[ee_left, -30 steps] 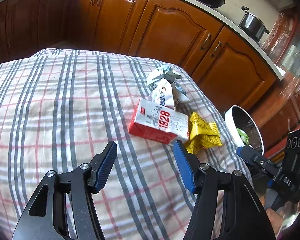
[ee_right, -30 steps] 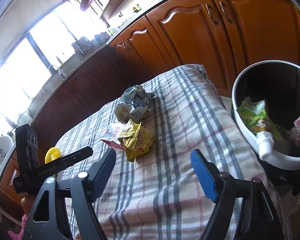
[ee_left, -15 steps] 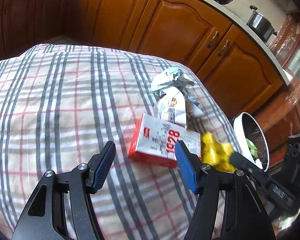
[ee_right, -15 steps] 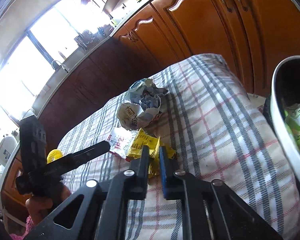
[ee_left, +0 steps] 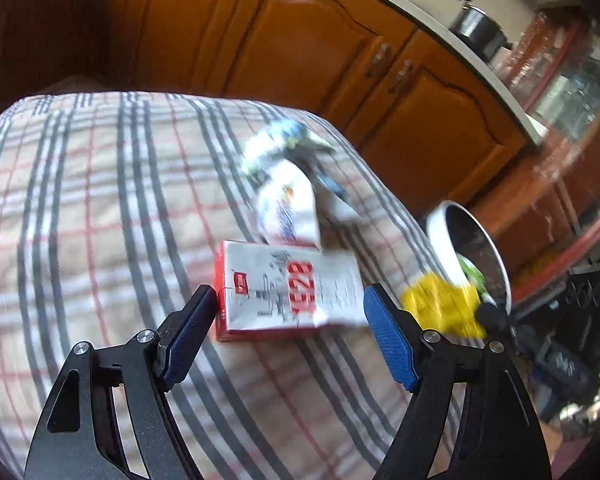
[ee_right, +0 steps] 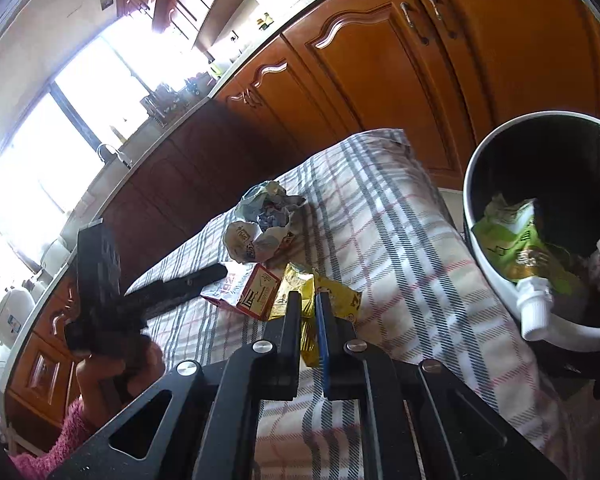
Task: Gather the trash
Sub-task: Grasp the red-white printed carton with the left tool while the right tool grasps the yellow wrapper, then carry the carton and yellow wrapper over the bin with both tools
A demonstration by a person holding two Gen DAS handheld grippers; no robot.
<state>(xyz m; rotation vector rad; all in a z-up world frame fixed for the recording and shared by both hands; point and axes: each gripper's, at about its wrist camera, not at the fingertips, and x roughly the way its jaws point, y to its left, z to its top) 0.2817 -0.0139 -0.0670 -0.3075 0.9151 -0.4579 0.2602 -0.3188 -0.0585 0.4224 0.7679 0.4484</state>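
Left wrist view: the red and white carton (ee_left: 288, 292) is framed between the spread jaws of the left gripper (ee_left: 288, 326), which have just been opening; no pad is pressed on it.
Right gripper (ee_right: 308, 316): clamped on the yellow wrapper (ee_right: 300, 292).
Bin (ee_right: 476, 216): beside the checked cloth (ee_right: 400, 248), rubbish inside.
Crumpled bag (ee_right: 264, 220): left behind the carton.

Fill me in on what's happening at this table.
A person is clearing trash with two handheld grippers. The right gripper is shut on the yellow wrapper near the trash bin. The left gripper, whose jaws have just been opening, straddles the red and white carton without gripping it. A crumpled wrapper waits on the plaid cloth.
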